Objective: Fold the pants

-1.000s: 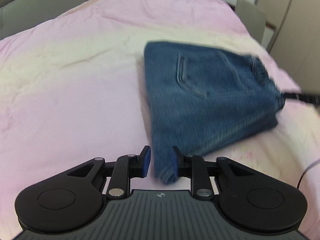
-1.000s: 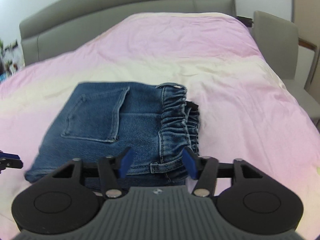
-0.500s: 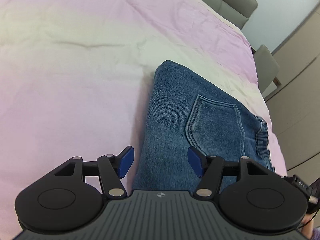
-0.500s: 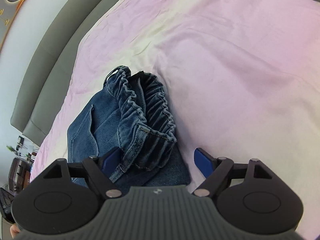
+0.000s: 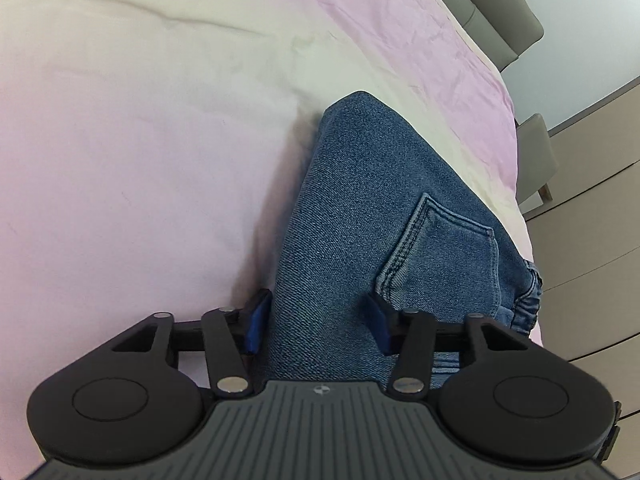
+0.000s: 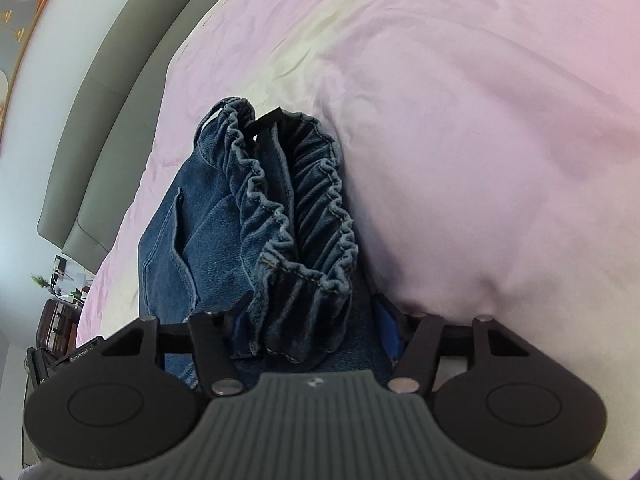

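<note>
While the folded pants (image 5: 360, 216) lie on the pink bedspread (image 5: 140, 160), toward the edge of the bed that faces the chair (image 5: 536, 160) and cabinets, both grippers straddle the bundle from opposite ends. The left gripper (image 5: 318, 326) sits over the plain folded end, its blue pads (image 5: 256, 326) about half apart and closing; the denim fills the gap between them, with the back pocket (image 5: 444, 256) just beyond the right-hand pad. The left-hand pad sits at the fabric's edge, but whether either pad already presses on the cloth is hard to say from this angle. The right gripper (image 6: 314, 330) sits over the other end, where the gathered elastic waistband (image 6: 304, 208) bunches up. Its jaws are likewise about half apart and closing, with the waistband folds between them; cloth largely hides the left-hand pad (image 6: 237, 326), so contact there is unclear. The grey headboard (image 6: 112, 92) runs behind the bed.
</note>
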{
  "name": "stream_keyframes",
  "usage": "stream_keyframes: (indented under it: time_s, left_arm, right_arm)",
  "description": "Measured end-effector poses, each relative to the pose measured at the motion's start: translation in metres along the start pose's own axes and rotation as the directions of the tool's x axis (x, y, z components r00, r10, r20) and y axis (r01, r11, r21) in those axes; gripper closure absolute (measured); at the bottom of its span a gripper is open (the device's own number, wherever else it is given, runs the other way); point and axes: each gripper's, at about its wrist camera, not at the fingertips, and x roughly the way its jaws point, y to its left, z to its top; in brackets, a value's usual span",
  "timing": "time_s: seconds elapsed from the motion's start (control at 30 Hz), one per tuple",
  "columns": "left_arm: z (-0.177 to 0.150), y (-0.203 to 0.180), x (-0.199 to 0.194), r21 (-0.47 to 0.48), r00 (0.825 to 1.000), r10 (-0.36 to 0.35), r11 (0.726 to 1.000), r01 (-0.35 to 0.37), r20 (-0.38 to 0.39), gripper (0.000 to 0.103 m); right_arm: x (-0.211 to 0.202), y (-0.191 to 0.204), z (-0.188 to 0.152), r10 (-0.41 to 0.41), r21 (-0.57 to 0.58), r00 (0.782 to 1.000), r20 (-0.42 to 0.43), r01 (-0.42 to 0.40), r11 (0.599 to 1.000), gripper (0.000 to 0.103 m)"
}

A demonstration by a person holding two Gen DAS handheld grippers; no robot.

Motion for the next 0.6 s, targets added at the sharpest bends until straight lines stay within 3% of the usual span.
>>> stream_keyframes:
  time_s: [0.13,0.27,0.43,0.6]
  left_arm:
    - [0.0,-0.022,-0.01,0.054,0.996,0.085,0.995,-0.086,0.011,0.059]
    - [-0.001,-0.033,-0.035,0.091,0.995,0.103,0.99,-0.104,0.015,0.07]
    - [-0.005,-0.026,-0.071,0.069,0.99,0.132,0.989,-0.128,-0.047,0.072]
    - [-0.018,-0.012,-0.117,0.068,0.99,0.135,0.989,-0.132,-0.041,0.074]
  right_arm:
    - [-0.013,0.02,-0.001,-0.042,-0.047,0.999,0.004,0.042,0.998,0.056]
    - [-0.031,0.039,-0.004,-0.059,-0.062,0.998,0.018,0.06,0.996,0.063]
    - [-0.052,0.058,-0.027,-0.067,-0.059,0.997,-0.046,0.064,0.996,0.064]
    - [-0.068,0.077,-0.061,-0.041,-0.052,0.997,-0.07,0.037,0.998,0.066]
